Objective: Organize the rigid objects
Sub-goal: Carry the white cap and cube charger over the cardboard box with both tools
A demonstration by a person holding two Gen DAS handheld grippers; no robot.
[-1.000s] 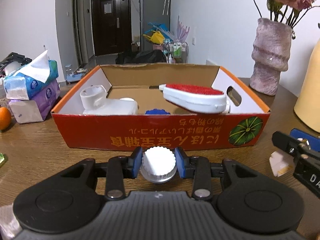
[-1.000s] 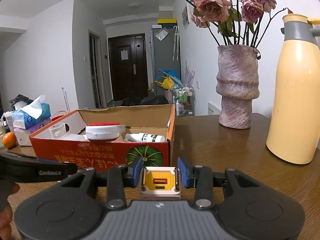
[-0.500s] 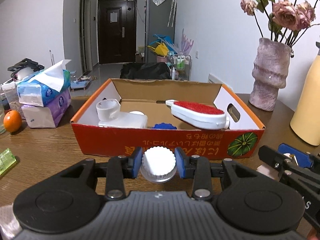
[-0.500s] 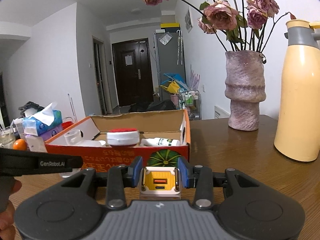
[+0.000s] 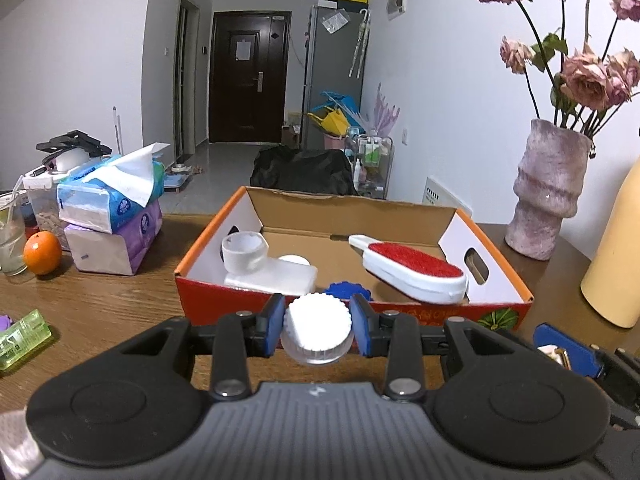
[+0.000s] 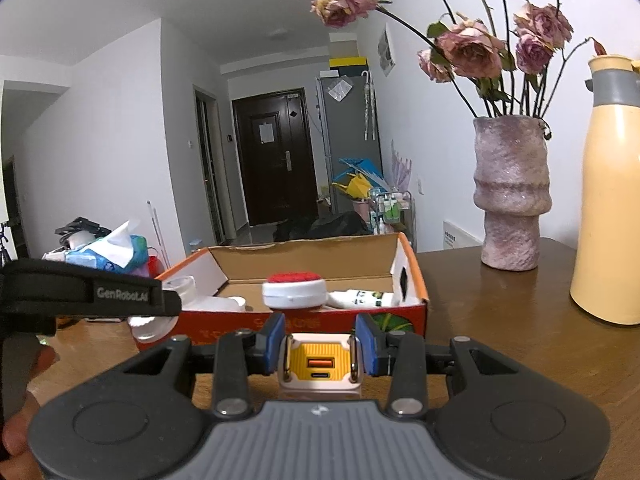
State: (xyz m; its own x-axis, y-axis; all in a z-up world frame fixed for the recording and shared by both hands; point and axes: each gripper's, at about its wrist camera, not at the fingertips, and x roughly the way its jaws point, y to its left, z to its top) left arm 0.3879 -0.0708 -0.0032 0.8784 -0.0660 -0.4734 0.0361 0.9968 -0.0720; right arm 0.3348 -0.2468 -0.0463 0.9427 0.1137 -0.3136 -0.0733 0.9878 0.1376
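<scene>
My left gripper is shut on a small clear jar with a white ribbed cap, held above the table just in front of the orange cardboard box. In the box lie a white lint brush with a red pad, a white plastic container and a blue cap. My right gripper is shut on a white and yellow charger plug, short of the box's near right corner. The left gripper's body shows at the left of the right wrist view.
Stacked tissue packs and an orange sit left of the box. A green packet lies near the left edge. A pink vase with dried roses and a tall yellow flask stand to the right.
Both grippers have risen and drawn back a little from the box, so more of its inside shows. Each keeps its hold on its object.
</scene>
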